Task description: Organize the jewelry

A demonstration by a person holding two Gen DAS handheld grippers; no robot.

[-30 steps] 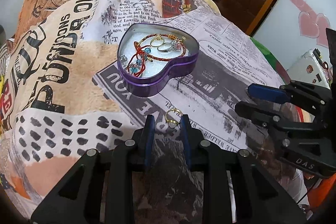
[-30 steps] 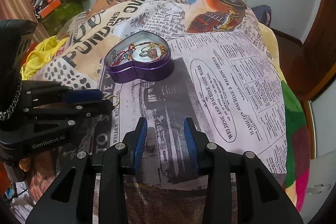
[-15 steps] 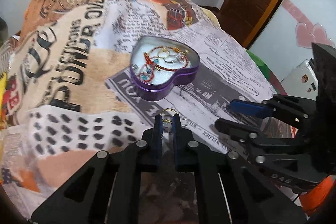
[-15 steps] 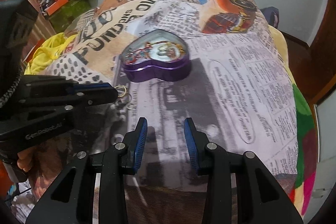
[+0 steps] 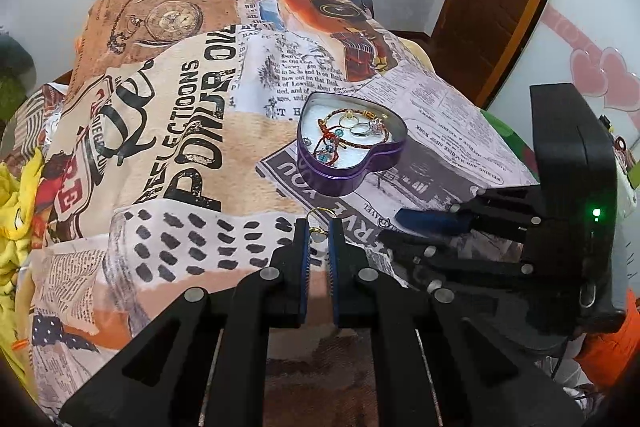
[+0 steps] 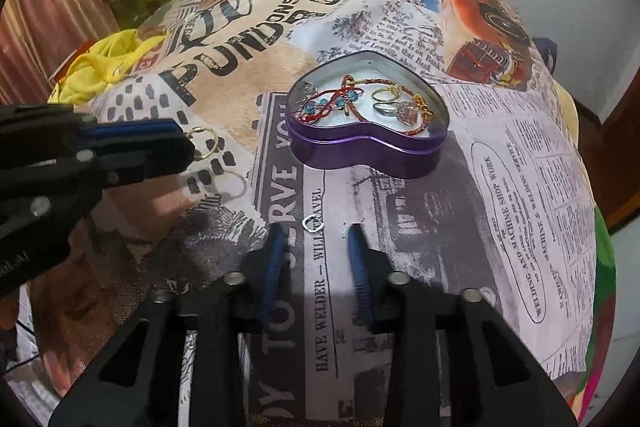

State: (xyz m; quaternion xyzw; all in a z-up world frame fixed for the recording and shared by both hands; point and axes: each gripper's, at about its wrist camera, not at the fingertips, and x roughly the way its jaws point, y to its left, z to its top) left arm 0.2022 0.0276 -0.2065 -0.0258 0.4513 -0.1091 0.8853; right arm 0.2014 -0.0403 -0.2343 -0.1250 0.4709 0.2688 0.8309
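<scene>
**Gold ring in transit, silver ring under pickup**

Step in hand, as judged: carry one ring to the tin while securing the next.

1. The left tongs [image 5: 318, 233] were clamped narrowly on the gold ring [image 5: 320, 213], whose loop stood out past the tips. In the right wrist view the ring hung clear of the bedspread [image 5: 180, 131], with its shadow on the cloth below. The grip should stay firm until the ring is over the purple heart-shaped tin [image 5: 348, 179], which lay just beyond and already held a red bracelet [image 5: 344, 141] and several rings. A release low over the white lining would likely stop the ring bouncing out.
2. The right tongs [image 6: 314, 239] had just been closing. Their pads stood apart on either side of the small silver ring [image 6: 313, 223], which lay flat on the bedspread between the tips, untouched. The tips should press lightly into the soft cloth so that the pads catch the thin band rather than slide over it.

Pose: both tongs pointed steeply down at the bed, side by side, left slightly raised.
</scene>
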